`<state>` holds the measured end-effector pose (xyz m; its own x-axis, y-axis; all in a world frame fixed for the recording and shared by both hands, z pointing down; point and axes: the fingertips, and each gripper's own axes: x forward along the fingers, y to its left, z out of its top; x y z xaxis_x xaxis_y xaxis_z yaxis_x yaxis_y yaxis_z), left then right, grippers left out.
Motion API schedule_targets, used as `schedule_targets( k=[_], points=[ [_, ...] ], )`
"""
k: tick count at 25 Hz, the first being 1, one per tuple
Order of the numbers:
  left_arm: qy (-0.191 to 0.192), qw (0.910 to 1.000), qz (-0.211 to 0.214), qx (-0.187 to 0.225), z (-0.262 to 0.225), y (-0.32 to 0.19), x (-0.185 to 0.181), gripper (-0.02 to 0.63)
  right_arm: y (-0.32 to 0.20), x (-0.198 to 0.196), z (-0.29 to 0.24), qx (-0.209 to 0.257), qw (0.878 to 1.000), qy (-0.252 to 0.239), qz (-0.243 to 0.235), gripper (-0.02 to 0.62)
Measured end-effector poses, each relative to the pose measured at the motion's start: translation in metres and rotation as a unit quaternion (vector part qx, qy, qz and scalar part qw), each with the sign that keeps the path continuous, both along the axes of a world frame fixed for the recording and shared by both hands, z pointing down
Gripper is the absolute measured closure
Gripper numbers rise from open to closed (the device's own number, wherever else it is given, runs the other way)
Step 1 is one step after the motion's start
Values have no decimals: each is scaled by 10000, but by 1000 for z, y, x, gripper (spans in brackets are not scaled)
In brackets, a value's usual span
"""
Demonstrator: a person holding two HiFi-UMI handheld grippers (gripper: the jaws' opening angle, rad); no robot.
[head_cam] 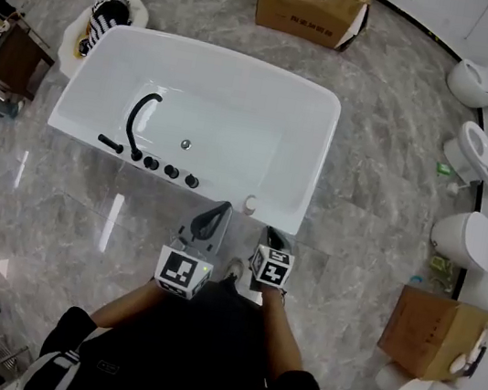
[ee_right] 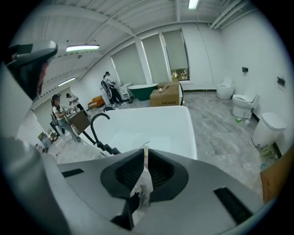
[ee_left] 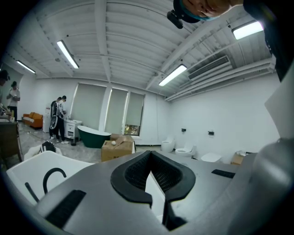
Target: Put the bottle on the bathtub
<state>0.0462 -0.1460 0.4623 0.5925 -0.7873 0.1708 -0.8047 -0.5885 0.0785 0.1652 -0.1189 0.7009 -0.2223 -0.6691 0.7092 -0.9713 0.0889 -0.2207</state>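
The white bathtub [head_cam: 312,145] stands on the grey marble floor in front of me. A small pale bottle [head_cam: 250,204] stands upright on its near rim, touched by neither gripper. My left gripper [head_cam: 223,206] points at the rim just left of the bottle, jaws shut and empty. Just right of the bottle and slightly back is my right gripper [head_cam: 272,233], also shut with nothing held. In the right gripper view the gripper [ee_right: 143,154] faces the bathtub [ee_right: 181,131], and a sliver of the bottle [ee_right: 146,150] shows above its tips. The left gripper [ee_left: 150,154] sees the bathtub [ee_left: 27,167] at lower left.
A black faucet [head_cam: 137,116] and knobs [head_cam: 171,172] sit on the tub's near rim to the left. Cardboard boxes stand behind the tub [head_cam: 313,6] and at right [head_cam: 432,334]. Toilets [head_cam: 481,153] line the right wall. People [ee_left: 57,120] stand far off.
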Motion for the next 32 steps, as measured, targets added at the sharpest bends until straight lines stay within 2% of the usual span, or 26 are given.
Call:
schedule_targets(
  k=[4, 9, 15, 25, 32],
  points=[
    [-33, 9996, -273, 15, -1, 27, 12, 591, 8, 9, -45, 502, 9985, -106, -173, 575],
    [-10, 9980, -620, 143, -13, 50, 2, 591, 17, 6, -95, 1111, 9929, -358, -227, 581],
    [-28, 9970, -738, 220, -20, 68, -11, 591, 38, -2, -141, 1506, 9871, -525, -165, 584],
    [106, 9983, -453, 348, -37, 62, -24, 591, 56, -16, -176, 1839, 9816, -516, 12, 584],
    [200, 9986, -350, 349, -28, 63, -35, 591, 60, -26, -183, 2000, 9784, -496, 154, 585]
  ],
)
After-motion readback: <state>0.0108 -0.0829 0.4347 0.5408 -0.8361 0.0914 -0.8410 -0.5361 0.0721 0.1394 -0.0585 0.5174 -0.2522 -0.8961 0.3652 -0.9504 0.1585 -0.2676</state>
